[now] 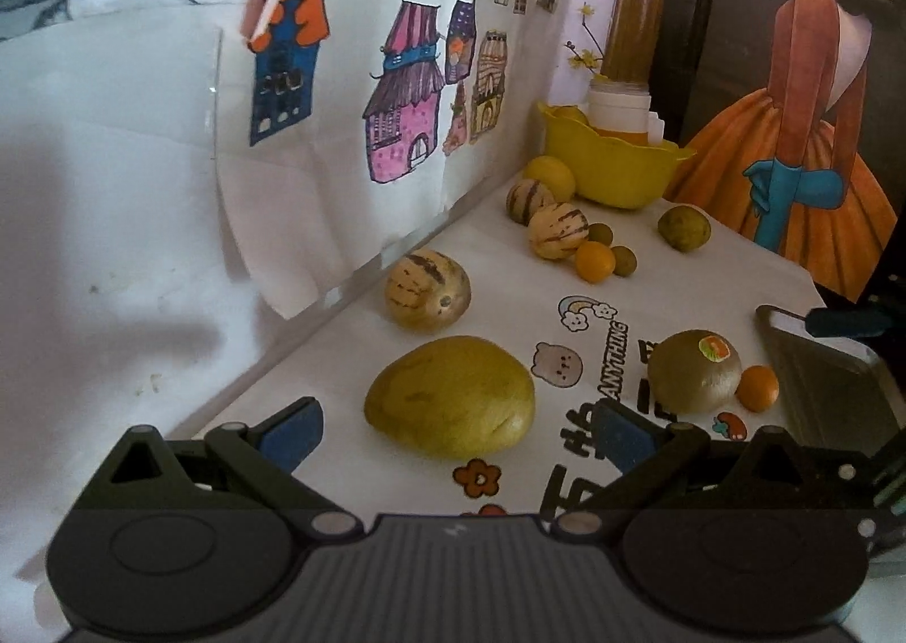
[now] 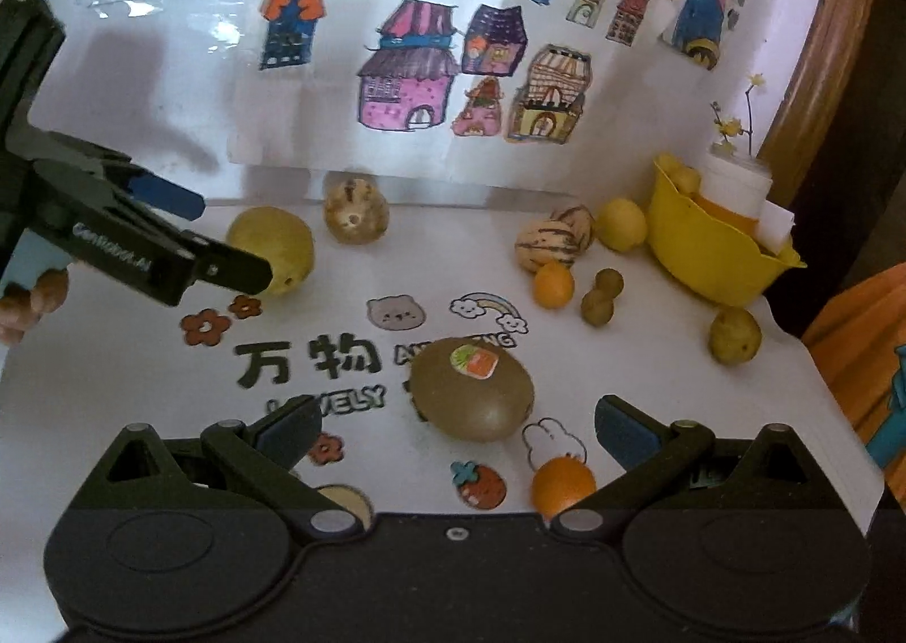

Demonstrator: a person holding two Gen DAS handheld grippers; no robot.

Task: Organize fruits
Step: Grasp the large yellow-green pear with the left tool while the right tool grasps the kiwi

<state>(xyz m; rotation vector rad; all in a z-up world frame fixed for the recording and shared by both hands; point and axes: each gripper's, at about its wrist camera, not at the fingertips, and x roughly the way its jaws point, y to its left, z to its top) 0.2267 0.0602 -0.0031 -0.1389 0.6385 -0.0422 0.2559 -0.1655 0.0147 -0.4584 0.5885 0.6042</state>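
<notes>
In the left wrist view my left gripper [image 1: 458,433] is open, its blue pads on either side of the near end of a large yellow-green fruit [image 1: 450,396] lying on the mat. In the right wrist view my right gripper [image 2: 457,433] is open just short of a brown kiwi [image 2: 473,388] with a sticker, and a small orange [image 2: 563,484] lies by its right finger. The same view shows the left gripper [image 2: 221,241] open around the yellow-green fruit [image 2: 272,246]. A yellow bowl [image 2: 713,252] stands at the back right.
A striped melon [image 1: 427,289] lies by the back wall. Near the yellow bowl [image 1: 617,167] lie a lemon [image 1: 549,177], two striped fruits [image 1: 558,230], a small orange [image 1: 594,262], small green fruits [image 1: 624,260] and a green fruit [image 1: 684,228]. A white jar [image 2: 736,184] stands in the bowl.
</notes>
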